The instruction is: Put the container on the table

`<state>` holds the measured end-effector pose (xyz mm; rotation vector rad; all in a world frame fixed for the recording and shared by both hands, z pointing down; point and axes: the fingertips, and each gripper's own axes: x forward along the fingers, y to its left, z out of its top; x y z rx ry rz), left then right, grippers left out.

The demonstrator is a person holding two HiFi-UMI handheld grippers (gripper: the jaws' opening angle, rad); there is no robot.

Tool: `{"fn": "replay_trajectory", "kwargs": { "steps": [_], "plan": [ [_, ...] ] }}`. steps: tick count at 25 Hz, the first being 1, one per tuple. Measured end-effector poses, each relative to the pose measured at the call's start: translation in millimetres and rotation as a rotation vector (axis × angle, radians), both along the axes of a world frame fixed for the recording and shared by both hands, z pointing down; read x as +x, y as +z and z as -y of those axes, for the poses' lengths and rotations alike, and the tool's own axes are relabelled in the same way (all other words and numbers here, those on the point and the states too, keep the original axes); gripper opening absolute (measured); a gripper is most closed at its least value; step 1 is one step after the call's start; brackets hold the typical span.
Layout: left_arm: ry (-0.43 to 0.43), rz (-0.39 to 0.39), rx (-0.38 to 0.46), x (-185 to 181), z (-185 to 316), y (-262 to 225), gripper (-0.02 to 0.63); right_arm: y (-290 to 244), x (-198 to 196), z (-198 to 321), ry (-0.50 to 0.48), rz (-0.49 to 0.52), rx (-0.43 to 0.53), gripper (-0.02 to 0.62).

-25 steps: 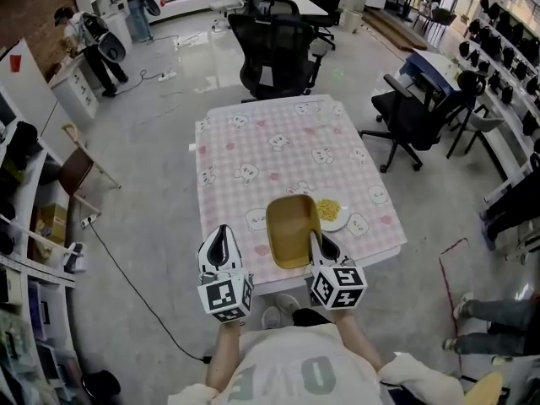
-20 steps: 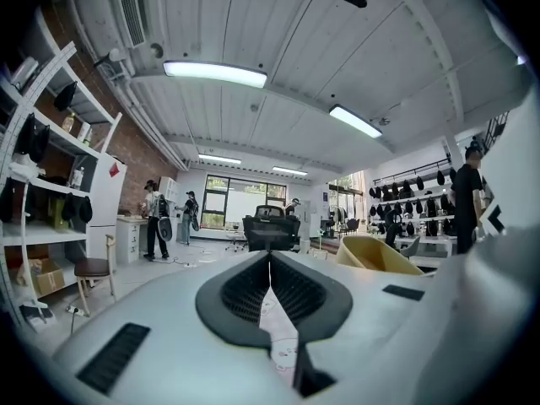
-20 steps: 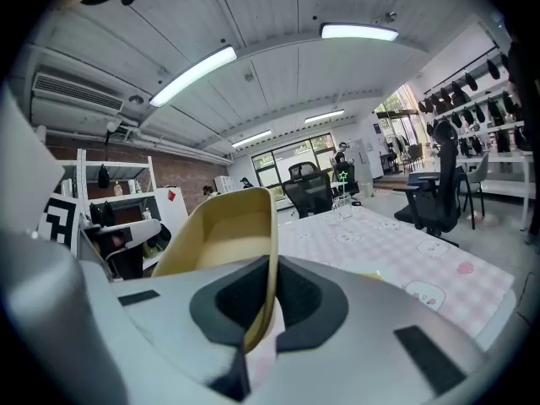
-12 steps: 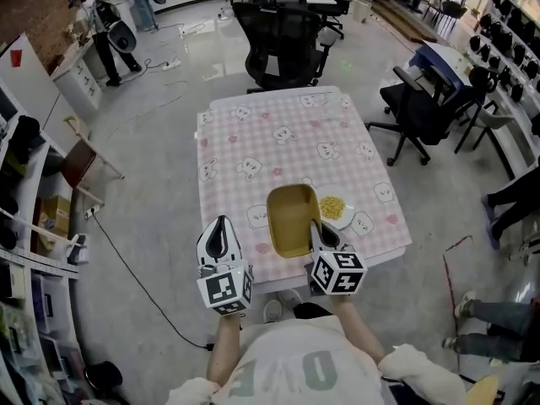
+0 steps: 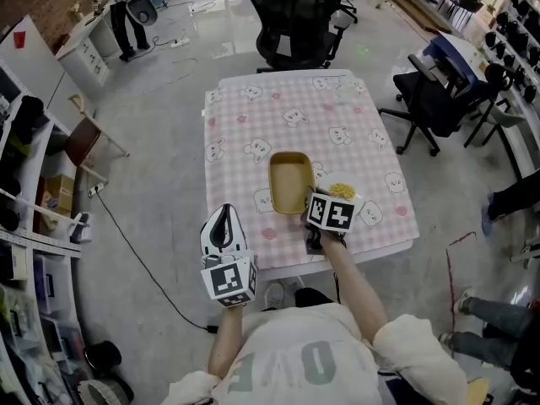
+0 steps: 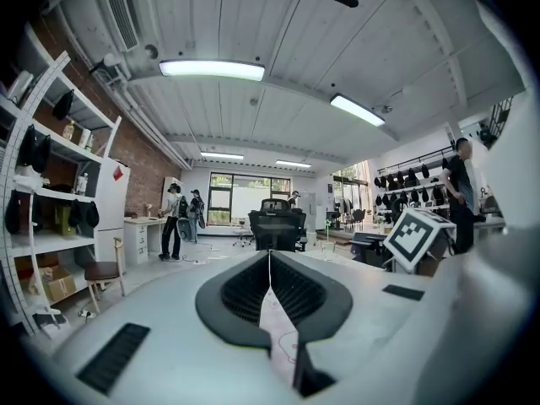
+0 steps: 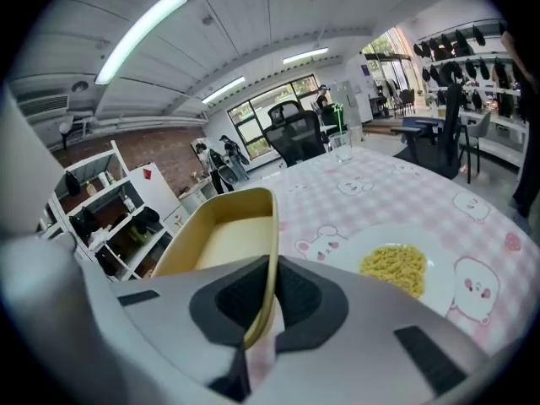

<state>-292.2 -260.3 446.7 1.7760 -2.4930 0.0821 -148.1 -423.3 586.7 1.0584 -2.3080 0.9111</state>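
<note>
The yellow rectangular container (image 5: 289, 182) (image 7: 221, 245) is empty and sits low over the pink checked table (image 5: 287, 112), left of a white plate of noodles (image 5: 342, 194) (image 7: 396, 264). I cannot tell whether its base touches the cloth. My right gripper (image 5: 312, 202) (image 7: 271, 268) is shut on the container's near right rim. My left gripper (image 5: 223, 219) (image 6: 270, 264) is shut with nothing in it. It hangs off the table's front left corner, over the floor.
Black office chairs stand at the table's far side (image 5: 299, 19) and to its right (image 5: 434, 99). Shelving (image 5: 25, 192) and a wooden chair (image 5: 84, 142) line the left. A cable (image 5: 135, 260) runs over the floor. People stand at the far left.
The right gripper has carried the container forward from the table's near edge toward its middle. The left gripper stays near the front left corner, still shut.
</note>
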Motion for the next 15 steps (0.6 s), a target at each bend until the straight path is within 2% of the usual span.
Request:
{"fn": "replay_trajectory", "kwargs": {
  "steps": [5, 15],
  "plan": [
    [-0.023, -0.006, -0.006, -5, -7, 6, 0.029, 30, -21, 17, -0.020, -0.122, -0.015, 0.035],
    [-0.074, -0.022, -0.036, -15, -22, 16, 0.029, 60, -35, 28, -0.019, -0.205, -0.052, 0.035]
  ]
}}
